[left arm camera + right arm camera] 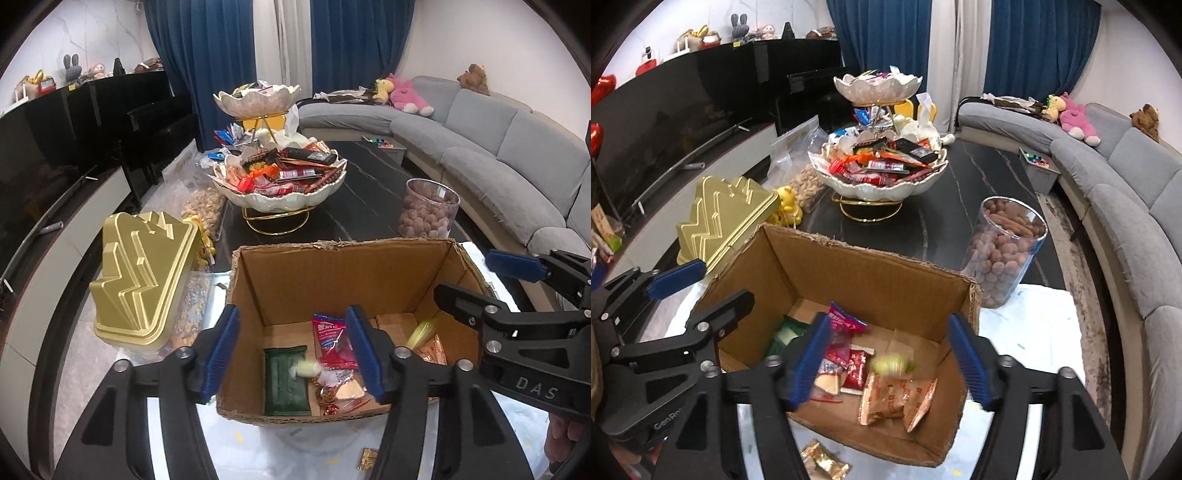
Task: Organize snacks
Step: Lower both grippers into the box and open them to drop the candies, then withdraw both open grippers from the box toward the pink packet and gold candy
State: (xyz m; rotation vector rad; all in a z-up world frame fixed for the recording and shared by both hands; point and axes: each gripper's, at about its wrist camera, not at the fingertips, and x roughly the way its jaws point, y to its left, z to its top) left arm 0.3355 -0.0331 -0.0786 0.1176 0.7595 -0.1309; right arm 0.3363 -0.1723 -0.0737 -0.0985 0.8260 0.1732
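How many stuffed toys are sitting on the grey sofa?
3, maybe more hidden. A yellow plush and a pink plush lie together on the sofa's far end; a brown teddy bear sits on the backrest beyond them.

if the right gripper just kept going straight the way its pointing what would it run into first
Most likely the blurred yellow-green candy between the open fingers of the right gripper, then the copper snack packets on the floor of the cardboard box. Depth is unclear; the candy may already lie lower.
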